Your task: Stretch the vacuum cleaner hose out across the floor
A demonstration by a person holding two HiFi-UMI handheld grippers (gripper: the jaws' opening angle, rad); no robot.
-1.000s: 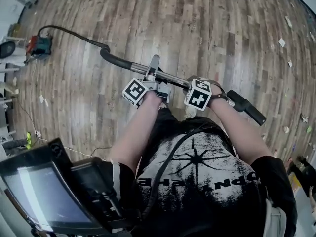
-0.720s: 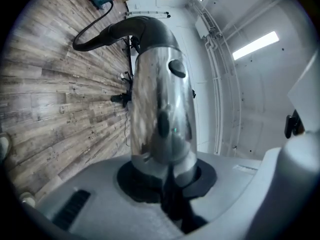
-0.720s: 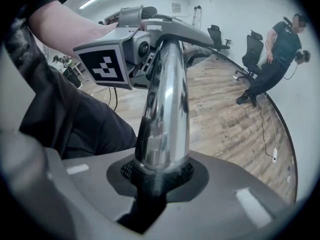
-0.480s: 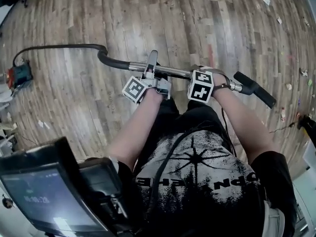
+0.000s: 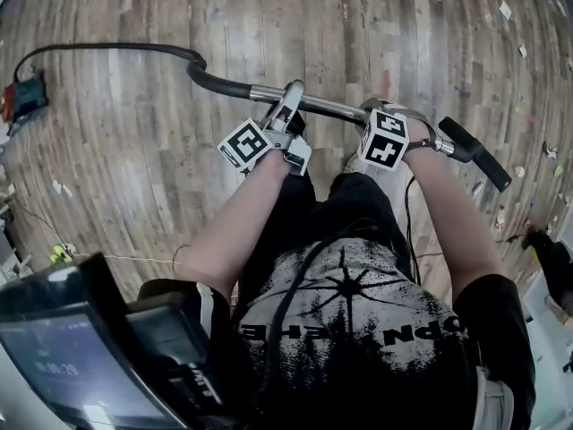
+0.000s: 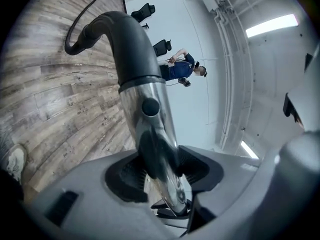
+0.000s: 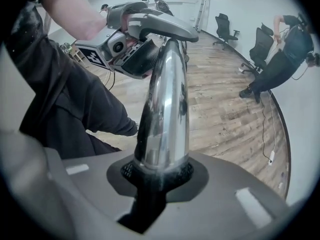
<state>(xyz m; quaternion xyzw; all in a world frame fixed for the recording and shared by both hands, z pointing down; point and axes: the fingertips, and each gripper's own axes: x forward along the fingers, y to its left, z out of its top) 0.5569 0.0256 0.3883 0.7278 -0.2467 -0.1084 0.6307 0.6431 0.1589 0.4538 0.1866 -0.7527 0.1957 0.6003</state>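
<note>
- Head view: the left gripper [image 5: 291, 97] and right gripper [image 5: 376, 119] sat side by side on the metal tube [image 5: 327, 106]. Beyond the left jaws, the black hose [image 5: 107, 50] curved away over the wooden floor [image 5: 179, 168].
- Left gripper view: its jaws had just been opening and stood wide, with the tube [image 6: 145, 114] loose between the pads. The hose probably needed a straighter pull before release.
- Right gripper view: its jaws clamped the tube [image 7: 165, 109]; a firm, low grip seemed wise. Office chairs [image 7: 222, 24] stood far beyond the jaws on bare planks.

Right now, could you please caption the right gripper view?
Right gripper grips the chrome wand; left gripper, jaws just opened, straddles it ahead.
</note>
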